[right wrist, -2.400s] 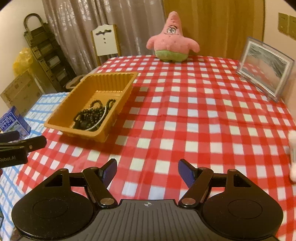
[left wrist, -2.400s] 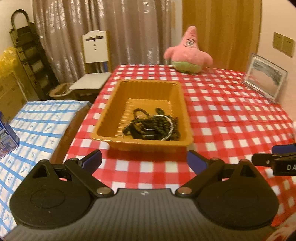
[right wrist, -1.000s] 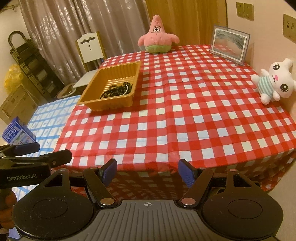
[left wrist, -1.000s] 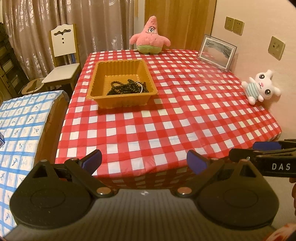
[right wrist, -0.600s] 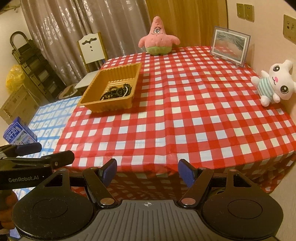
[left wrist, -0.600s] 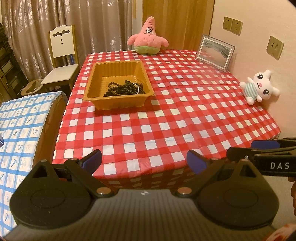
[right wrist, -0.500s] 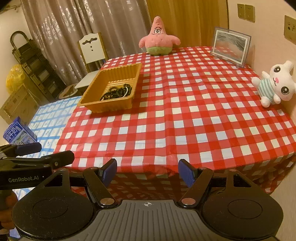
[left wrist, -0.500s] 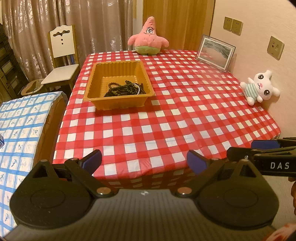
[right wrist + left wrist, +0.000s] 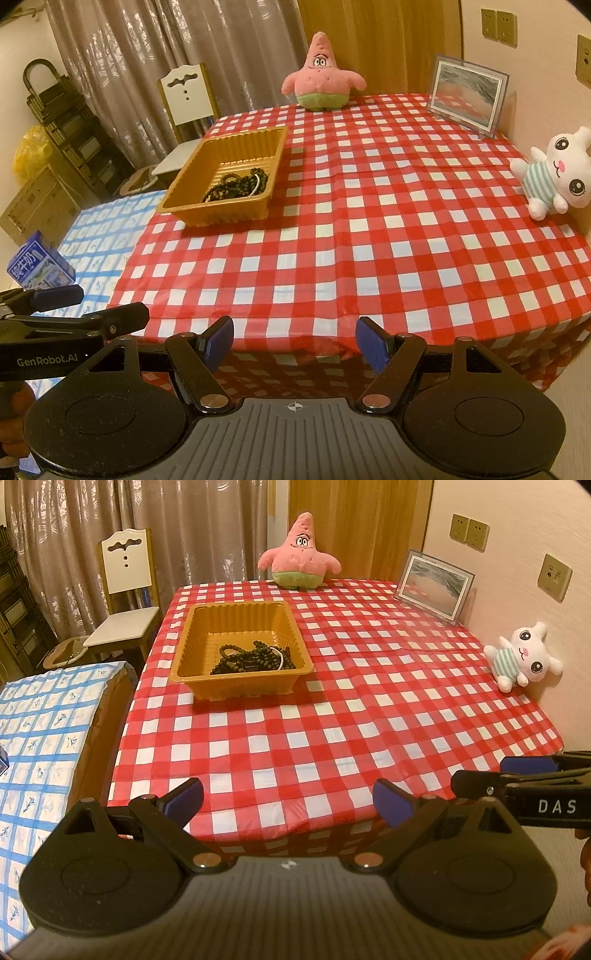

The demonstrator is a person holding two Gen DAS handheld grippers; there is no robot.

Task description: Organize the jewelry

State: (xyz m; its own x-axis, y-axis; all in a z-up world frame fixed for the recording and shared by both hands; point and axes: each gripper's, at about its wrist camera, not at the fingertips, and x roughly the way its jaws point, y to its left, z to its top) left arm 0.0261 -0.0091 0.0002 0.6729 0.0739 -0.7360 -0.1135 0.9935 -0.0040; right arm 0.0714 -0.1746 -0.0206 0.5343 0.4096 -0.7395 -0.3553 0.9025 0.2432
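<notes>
A tangle of dark beaded jewelry with one white strand (image 9: 255,661) lies in the near half of the rectangular orange plastic tray (image 9: 195,672), its long axis running left to right across the tray. The tray sits on the left side of the red-and-white checked worktop (image 9: 332,716), its own length running away from the cameras. The left gripper (image 9: 288,799) and right gripper (image 9: 294,345) hang off the near edge, fingers spread and empty. Compared with 2.4 seconds ago, both have pulled well back from the tray; over the last half second little has changed.
</notes>
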